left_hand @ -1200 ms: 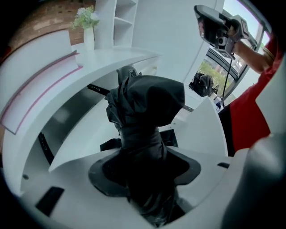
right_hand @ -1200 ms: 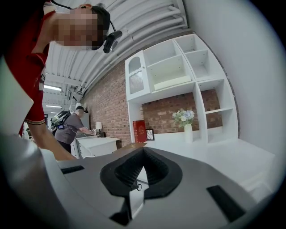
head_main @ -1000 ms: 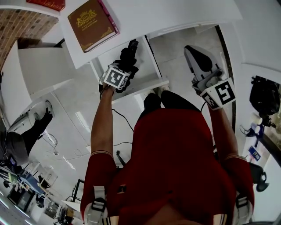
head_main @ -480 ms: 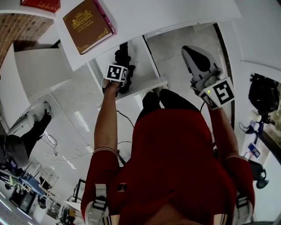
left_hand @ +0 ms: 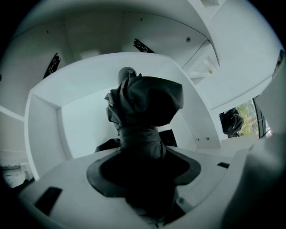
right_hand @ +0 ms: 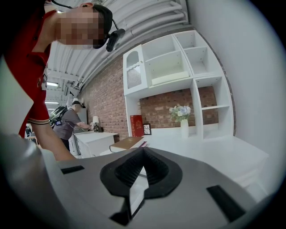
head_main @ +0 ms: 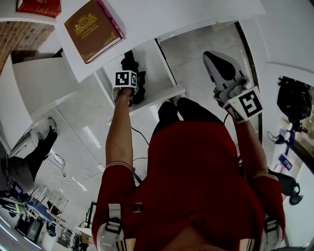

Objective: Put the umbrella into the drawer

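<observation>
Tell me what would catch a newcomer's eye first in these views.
The black umbrella, clamped in the left tool, points down into the open white drawer. Next comes the brown book with gold print, lying on the white desktop at the head view's top left. The right tool is shut on nothing, held off to the right.
</observation>
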`<state>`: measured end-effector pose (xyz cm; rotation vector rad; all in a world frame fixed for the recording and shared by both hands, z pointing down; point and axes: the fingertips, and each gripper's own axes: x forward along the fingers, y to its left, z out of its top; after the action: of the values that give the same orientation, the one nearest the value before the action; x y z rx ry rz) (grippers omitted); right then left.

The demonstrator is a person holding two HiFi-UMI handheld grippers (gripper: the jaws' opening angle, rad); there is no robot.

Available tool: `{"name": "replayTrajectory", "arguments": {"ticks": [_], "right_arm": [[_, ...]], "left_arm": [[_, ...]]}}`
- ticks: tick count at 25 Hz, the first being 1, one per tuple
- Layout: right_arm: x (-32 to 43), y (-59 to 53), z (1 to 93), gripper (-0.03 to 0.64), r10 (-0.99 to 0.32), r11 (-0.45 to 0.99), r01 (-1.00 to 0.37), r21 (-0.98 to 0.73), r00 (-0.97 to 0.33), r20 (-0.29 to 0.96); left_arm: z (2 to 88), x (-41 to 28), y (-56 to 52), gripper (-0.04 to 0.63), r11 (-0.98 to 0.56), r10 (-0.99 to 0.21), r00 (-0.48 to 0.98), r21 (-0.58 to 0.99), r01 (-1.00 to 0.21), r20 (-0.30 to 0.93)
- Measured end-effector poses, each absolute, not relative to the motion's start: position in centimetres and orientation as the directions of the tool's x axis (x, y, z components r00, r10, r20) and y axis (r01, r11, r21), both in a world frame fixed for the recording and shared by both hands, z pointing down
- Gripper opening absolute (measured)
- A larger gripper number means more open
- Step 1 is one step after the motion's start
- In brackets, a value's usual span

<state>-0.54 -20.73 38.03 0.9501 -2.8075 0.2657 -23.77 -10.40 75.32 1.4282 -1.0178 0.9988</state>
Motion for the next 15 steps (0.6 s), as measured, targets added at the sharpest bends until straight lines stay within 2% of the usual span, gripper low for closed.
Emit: {"name": "replayTrajectory", "arguments": {"ticks": [15], "right_arm": [[-0.7, -20.3, 38.4, -0.002, -0.58, 0.782, -0.613, -0.113, -0.783, 0.226]], "left_arm": [[76.9, -24.0, -10.5, 0.263, 0.007, -0.101, 0.278, 0.281, -0.96, 0.955]]}}
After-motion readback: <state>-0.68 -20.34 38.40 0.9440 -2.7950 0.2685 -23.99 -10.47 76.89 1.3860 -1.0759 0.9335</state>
